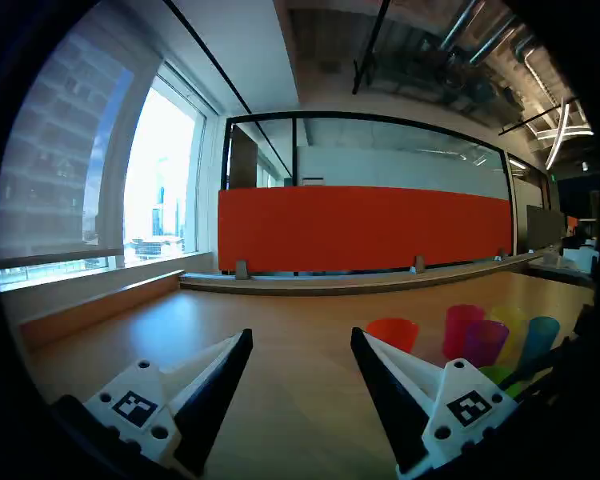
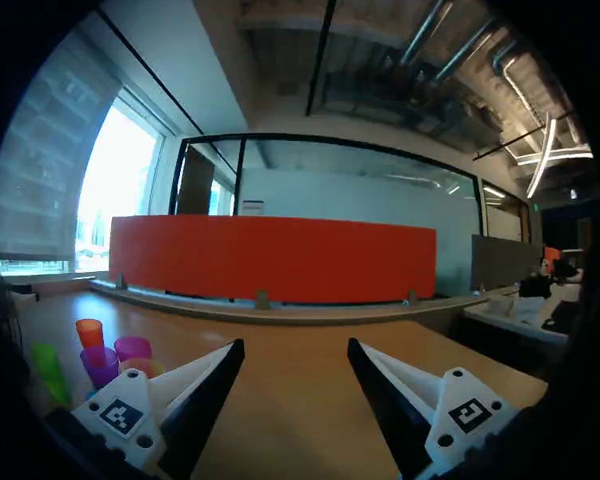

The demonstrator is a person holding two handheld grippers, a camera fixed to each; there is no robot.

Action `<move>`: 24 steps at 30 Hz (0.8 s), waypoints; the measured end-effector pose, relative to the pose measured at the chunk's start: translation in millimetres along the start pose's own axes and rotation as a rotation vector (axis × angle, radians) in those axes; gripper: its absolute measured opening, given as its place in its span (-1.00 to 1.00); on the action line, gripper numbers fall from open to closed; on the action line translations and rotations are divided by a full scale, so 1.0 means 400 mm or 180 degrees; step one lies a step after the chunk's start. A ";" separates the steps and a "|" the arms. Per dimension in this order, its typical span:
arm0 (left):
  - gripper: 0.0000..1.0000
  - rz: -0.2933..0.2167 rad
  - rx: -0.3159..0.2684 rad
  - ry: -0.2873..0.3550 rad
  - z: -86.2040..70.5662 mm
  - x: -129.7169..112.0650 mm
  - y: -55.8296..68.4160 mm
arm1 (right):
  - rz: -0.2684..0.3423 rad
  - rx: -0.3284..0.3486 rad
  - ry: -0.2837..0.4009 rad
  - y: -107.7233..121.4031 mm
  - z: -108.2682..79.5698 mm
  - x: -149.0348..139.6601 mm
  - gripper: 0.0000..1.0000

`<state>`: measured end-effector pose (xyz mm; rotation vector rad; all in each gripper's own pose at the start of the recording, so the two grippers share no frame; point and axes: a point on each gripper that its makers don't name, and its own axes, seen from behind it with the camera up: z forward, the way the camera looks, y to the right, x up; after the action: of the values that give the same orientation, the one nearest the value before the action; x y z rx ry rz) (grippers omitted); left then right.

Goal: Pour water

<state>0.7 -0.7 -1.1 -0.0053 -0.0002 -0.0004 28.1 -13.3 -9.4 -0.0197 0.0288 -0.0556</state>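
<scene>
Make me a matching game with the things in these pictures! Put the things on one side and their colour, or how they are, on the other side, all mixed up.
Things:
1 divider panel
2 table
3 left gripper
4 cups

Colour or state:
A light brown wood
B orange-red
C many colours, standing close together
D open, holding nothing

Right pairs: 1-B, 2-A, 3-D, 4-C.
</scene>
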 end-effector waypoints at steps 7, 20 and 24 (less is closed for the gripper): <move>0.82 0.0000 0.0000 0.0000 -0.001 0.000 -0.001 | 0.0012 0.0019 -0.0049 -0.008 0.016 -0.040 1.00; 0.82 0.0000 0.0000 0.0000 0.000 0.001 0.001 | 0.0164 0.0020 -0.0091 0.011 0.027 -0.077 1.00; 0.81 0.0000 0.0000 0.0000 0.000 0.001 0.000 | 0.0175 0.0015 -0.0088 0.016 0.024 -0.076 1.00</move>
<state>0.9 -0.5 -1.0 -0.0053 -0.0001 -0.0003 -1.8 -5.1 0.8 -0.0151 0.0014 -0.0004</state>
